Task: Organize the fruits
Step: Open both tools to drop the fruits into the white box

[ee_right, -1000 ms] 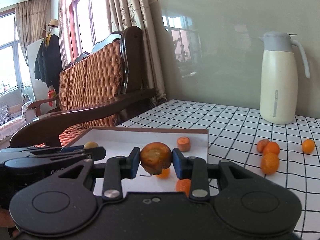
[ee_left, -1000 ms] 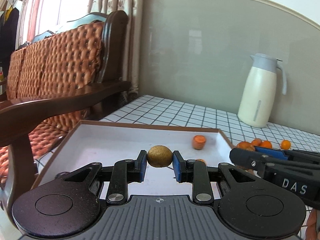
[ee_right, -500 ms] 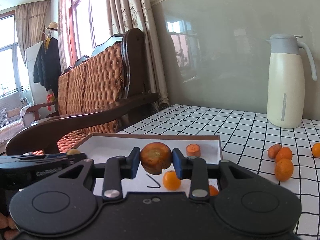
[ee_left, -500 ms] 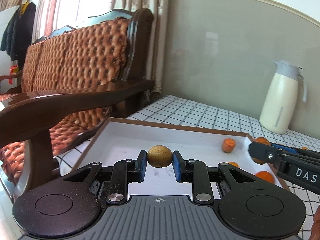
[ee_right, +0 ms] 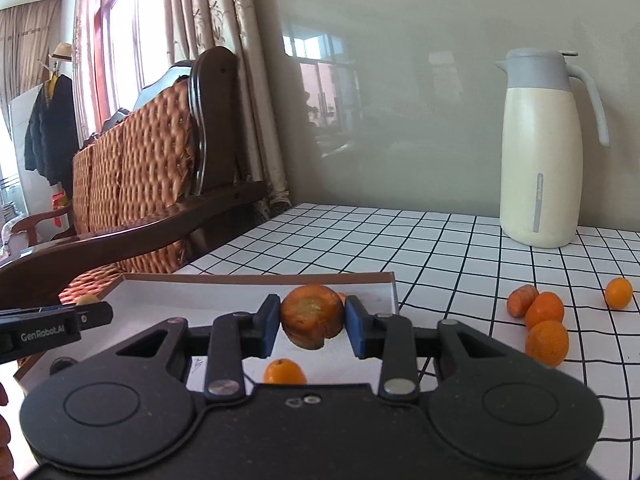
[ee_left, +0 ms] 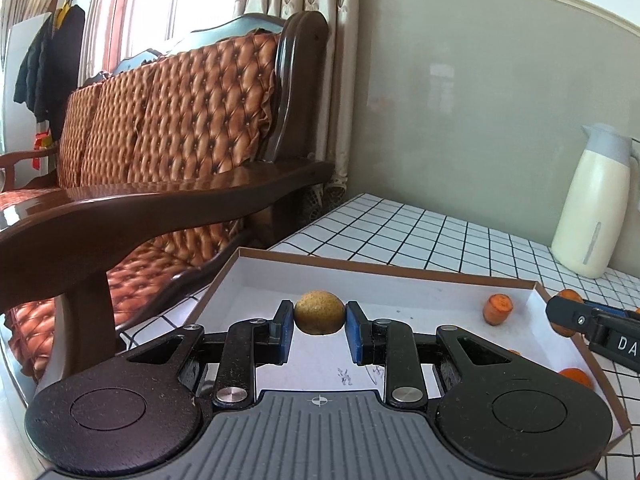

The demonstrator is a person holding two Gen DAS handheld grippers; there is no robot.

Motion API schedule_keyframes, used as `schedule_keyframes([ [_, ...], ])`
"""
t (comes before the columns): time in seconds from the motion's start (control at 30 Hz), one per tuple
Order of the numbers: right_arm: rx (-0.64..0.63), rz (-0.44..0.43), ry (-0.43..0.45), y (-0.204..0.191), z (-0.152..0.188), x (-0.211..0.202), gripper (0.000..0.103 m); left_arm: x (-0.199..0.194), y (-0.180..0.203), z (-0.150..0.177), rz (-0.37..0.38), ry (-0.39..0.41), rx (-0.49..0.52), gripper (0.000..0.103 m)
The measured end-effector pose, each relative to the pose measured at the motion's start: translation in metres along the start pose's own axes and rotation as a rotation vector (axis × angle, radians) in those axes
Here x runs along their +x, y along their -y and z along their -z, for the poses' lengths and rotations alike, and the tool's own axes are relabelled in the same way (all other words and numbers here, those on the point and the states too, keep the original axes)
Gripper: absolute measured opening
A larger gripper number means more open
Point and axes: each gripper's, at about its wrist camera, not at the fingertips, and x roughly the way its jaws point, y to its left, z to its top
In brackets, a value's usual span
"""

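Note:
My left gripper [ee_left: 319,322] is shut on a small yellow-brown fruit [ee_left: 319,312], held above the white floor of the brown-rimmed box [ee_left: 400,270]. In that box lie a cut carrot piece [ee_left: 497,309] at the far right and a small orange [ee_left: 576,376] near the right wall. My right gripper [ee_right: 312,322] is shut on a chunk of carrot [ee_right: 313,316] over the same box [ee_right: 260,278], with a small orange [ee_right: 284,372] lying below it. The tip of the left gripper [ee_right: 56,330] shows at the left of the right wrist view, and the tip of the right gripper [ee_left: 592,326] at the right of the left wrist view.
Loose oranges [ee_right: 546,342] and a carrot piece [ee_right: 522,300] lie on the checked tablecloth [ee_right: 440,248] right of the box. A cream thermos jug [ee_right: 540,152] stands at the back right. A wooden sofa with a padded back [ee_left: 180,128] borders the table on the left.
Both grippers have moved leftward over the box while keeping their fruits. In the left wrist view the sofa has grown larger and the jug has slid to the right edge.

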Motion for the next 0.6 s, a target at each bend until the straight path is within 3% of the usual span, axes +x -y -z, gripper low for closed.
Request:
schedule_keyframes([
  [0.37, 0.004, 0.040, -0.046, -0.001, -0.004, 0.027, 0.027, 0.024, -0.002, -0.003, -0.021, -0.027, -0.006, 0.028],
  [0.4, -0.008, 0.054, -0.062, -0.002, -0.004, 0.031, 0.031, 0.026, -0.003, -0.003, -0.026, -0.028, -0.011, 0.028],
  [0.43, -0.006, 0.070, -0.064, -0.002, -0.004, 0.033, 0.048, 0.029, -0.003, -0.004, -0.026, -0.036, -0.008, 0.031],
  [0.5, 0.025, 0.084, -0.018, 0.000, -0.003, 0.028, 0.081, 0.031, -0.002, -0.006, -0.037, -0.070, -0.014, 0.086],
  [0.53, 0.035, 0.089, 0.015, 0.000, -0.004, 0.022, 0.080, 0.026, -0.002, -0.007, -0.053, -0.046, -0.023, 0.102],
  [0.6, 0.023, 0.070, 0.047, -0.002, -0.008, 0.015, 0.079, 0.013, 0.002, -0.009, -0.050, 0.053, 0.004, 0.103],
])
